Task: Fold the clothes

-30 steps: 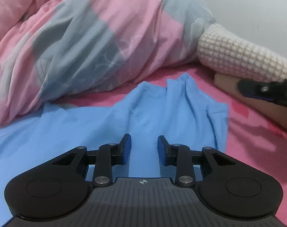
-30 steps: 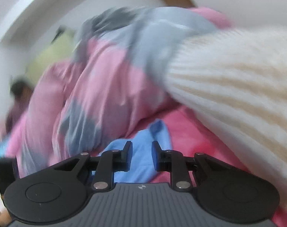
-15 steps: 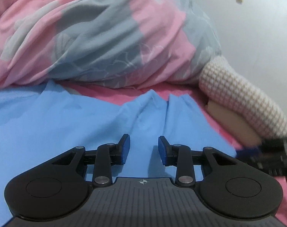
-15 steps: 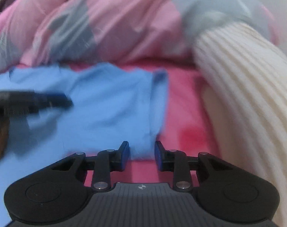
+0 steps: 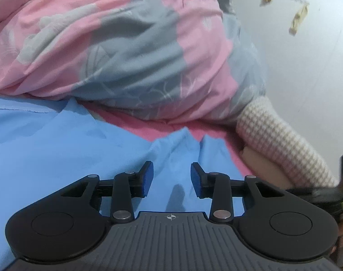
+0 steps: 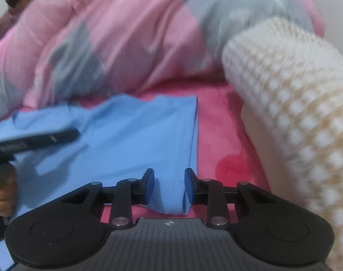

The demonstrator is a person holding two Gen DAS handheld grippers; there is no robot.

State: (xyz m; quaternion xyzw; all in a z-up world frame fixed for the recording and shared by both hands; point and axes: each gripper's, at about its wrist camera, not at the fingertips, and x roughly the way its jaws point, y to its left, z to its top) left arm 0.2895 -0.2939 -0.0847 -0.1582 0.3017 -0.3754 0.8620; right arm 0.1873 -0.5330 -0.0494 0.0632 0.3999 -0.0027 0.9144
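A blue garment [image 6: 117,135] lies spread on a pink bed [image 6: 218,135]. The right gripper [image 6: 169,184], jaws apart, straddles its near corner; the left gripper [image 5: 171,178] hovers open above it. Closing shallow may lose the corner — a heaped duvet [image 5: 126,52] and knit sleeve [image 6: 295,113] crowd the space.

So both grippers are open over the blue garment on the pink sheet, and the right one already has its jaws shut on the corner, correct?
Not quite. In the right wrist view the right gripper is open, its jaws straddling the corner of the blue garment without clamping it. The left gripper is open too.
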